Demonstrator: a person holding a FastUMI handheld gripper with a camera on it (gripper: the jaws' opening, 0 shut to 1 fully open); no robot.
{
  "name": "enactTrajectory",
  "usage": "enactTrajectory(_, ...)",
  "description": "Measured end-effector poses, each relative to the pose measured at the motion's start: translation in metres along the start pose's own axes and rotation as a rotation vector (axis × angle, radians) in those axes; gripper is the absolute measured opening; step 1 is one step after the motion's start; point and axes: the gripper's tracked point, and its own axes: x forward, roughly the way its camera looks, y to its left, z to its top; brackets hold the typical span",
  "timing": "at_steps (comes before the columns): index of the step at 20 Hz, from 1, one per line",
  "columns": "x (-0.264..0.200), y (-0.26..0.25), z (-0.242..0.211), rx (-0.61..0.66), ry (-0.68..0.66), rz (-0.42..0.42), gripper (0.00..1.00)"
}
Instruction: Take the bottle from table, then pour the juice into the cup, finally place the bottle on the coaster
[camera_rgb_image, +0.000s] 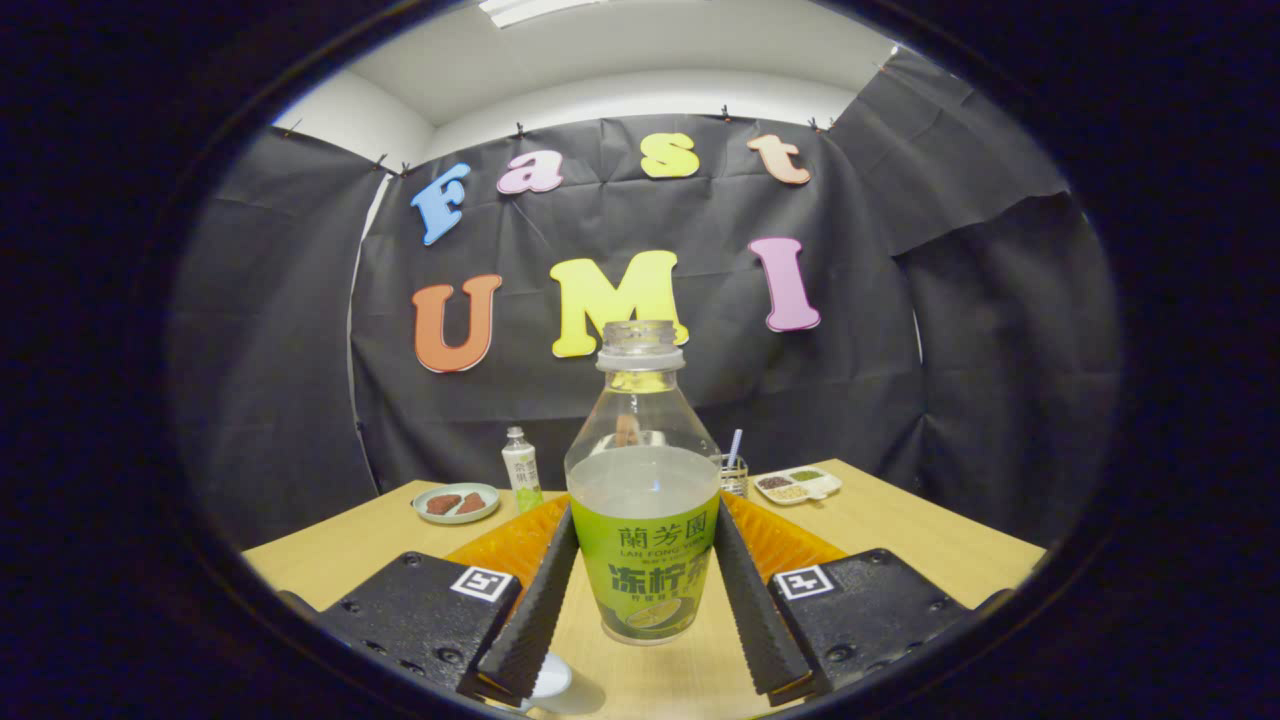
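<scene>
Uncapped bottle (642, 500) about half full of pale juice, pinched between both fingers of hand-held gripper (648, 570), above wooden table (900, 530)

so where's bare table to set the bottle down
Bare wood lies on the table right of the orange mat, short of the snack tray, and left of the mat, nearer than the plate. It is crowded behind the bottle, held between the gripper fingers: a small bottle and a cup.

Wooden table (900, 530) under bottle (650, 520), mat (790, 545)
</scene>
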Motion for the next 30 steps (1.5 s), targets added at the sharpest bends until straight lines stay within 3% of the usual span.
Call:
enactTrajectory(5,0.035,0.0,-0.02,-0.031,-0.004,0.003,0.8)
enactTrajectory(15,0.092,-0.011,-0.09,-0.07,0.157,0.003,0.81)
enactTrajectory(27,0.092,-0.013,-0.105,-0.079,0.196,0.024,0.82)
enactTrajectory(30,0.088,-0.012,-0.115,-0.056,0.244,0.039,1.0)
